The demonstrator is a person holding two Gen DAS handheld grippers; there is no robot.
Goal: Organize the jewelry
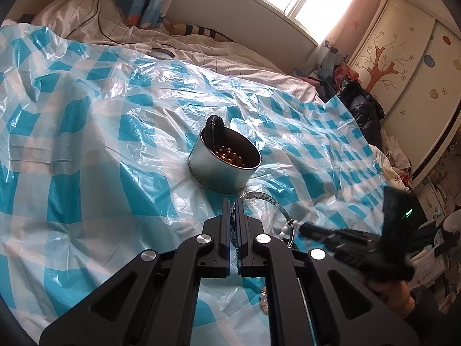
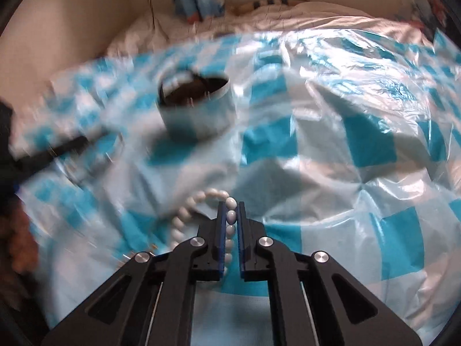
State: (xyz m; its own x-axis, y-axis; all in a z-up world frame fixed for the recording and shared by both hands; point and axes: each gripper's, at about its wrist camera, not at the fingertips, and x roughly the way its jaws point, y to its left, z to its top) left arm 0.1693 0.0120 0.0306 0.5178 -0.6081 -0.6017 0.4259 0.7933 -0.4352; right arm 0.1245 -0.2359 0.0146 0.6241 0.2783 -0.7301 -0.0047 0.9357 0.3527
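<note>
Left wrist view: the left tool has its jaws pressed together on the rim of a thin silver bangle, which arcs off to the right just near of a round metal tin. That tin stands on a blue-and-white checked plastic sheet spread over the bed; copper-coloured beads lie inside it, and a black cord loop hangs over its far rim. A few white beads show beside the bangle, and the right tool comes in blurred from the right. A second ring-shaped lid or hoop lies far back on the white bedding.

Right wrist view, smeared by motion: the right tool is clenched on a white bead bracelet that curls out to the left over the sheet, with the tin farther off to the left
</note>
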